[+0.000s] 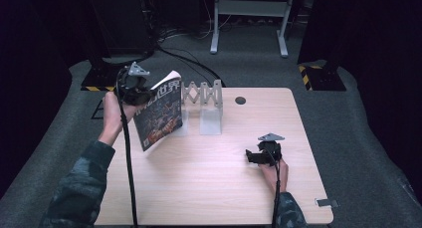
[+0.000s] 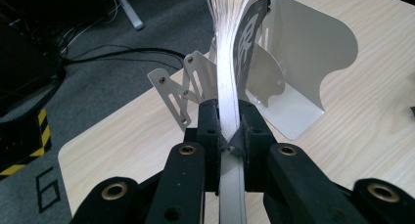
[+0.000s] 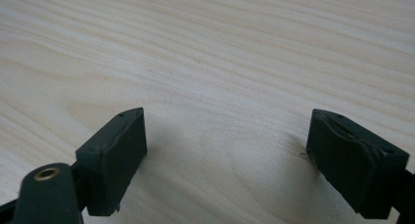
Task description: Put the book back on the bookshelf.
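Magazine (image 1: 158, 111) pinched by left claw (image 2: 229, 131).
Folding rack (image 1: 203, 94) stands just beyond it; right claw (image 3: 227, 160) gapes wide, low over the surface (image 1: 214, 183).

White characters "世界" on the top of the magazine (image 1: 159, 108) cover, a black "6" on the grey floor (image 2: 46, 194) beside the table (image 2: 122, 136)

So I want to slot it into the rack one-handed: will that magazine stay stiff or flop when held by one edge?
Probably floppy: the magazine, pinched at its edge by the left tongs, has pages fanning apart above the grip. It looks thin, so likely light. Its glossy cover may slip, and it could sag against the metal bookend rack.
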Motion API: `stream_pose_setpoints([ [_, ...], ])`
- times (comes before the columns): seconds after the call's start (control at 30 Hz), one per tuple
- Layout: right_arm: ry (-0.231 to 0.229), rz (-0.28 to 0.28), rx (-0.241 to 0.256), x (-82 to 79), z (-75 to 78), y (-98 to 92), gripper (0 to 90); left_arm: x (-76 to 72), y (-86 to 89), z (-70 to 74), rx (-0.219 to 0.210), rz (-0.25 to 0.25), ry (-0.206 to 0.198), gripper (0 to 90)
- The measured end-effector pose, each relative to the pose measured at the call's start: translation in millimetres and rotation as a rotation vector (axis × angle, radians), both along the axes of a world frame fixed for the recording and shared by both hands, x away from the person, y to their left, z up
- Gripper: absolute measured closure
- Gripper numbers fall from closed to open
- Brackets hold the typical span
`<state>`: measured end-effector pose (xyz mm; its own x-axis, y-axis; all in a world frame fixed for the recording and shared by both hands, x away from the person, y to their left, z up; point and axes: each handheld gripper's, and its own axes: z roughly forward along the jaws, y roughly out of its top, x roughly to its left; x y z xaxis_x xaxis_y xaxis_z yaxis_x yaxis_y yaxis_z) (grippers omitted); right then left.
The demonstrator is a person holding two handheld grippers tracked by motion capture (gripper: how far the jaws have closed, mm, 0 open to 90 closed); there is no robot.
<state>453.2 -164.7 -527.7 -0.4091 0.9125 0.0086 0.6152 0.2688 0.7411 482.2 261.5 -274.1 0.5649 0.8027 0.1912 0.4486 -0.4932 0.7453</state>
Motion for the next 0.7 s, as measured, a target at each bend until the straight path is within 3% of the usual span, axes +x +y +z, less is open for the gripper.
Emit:
stream_pose_setpoints([
  [0.2,0.001,0.0,0.0,0.1,0.0,0.0,14.4,11.7,-1.2,-1.1,-0.025,0.046,0.01,82.4],
  [0.5,0.001,0.005,-0.001,0.2,0.1,-0.5,14.5,24.8,-9.1,-5.0,-0.043,0.105,-0.008,82.4],
  [0.7,0.002,0.006,0.003,0.1,0.1,-0.4,14.6,36.6,-9.9,-11.8,-0.092,0.14,-0.005,82.4],
])
